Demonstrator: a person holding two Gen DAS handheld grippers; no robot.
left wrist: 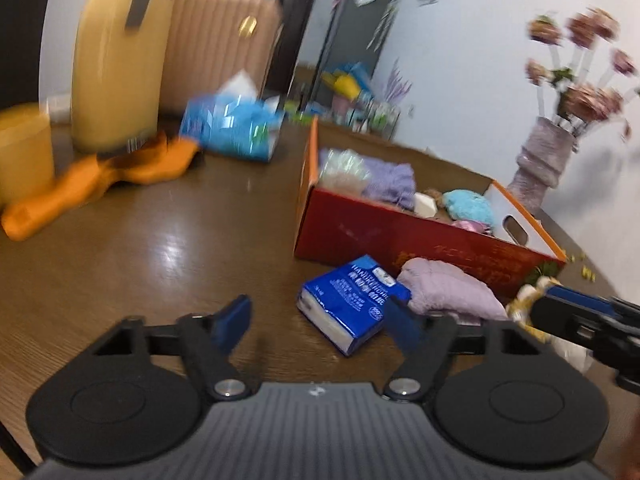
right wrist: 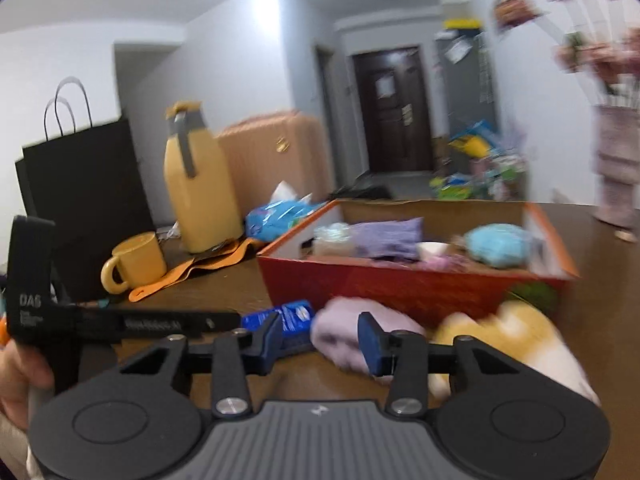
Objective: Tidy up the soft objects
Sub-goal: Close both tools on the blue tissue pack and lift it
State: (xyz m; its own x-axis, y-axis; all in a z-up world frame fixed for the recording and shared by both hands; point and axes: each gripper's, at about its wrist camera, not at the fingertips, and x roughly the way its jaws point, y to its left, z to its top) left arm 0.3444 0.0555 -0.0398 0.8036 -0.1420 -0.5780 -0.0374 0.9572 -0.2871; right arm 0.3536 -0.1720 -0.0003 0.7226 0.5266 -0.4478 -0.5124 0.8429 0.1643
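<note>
Both grippers are hovering unclenched: left gripper (left wrist: 318, 322) is framing the blue tissue pack (left wrist: 352, 306) just ahead, right gripper (right wrist: 324, 340) is framing the lilac cloth (right wrist: 360, 330), neither gripped, probably bound for the red box (left wrist: 400, 236) beyond.

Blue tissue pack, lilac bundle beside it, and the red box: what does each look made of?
Blue tissue pack: glossy plastic film over white paper, judging by the sheen and the pale end. Lilac bundle: soft knit or fleece fabric, matte and folded; blur leaves the weave open. Red box: printed cardboard, with brown raw inner walls and a cut handle slot.
</note>
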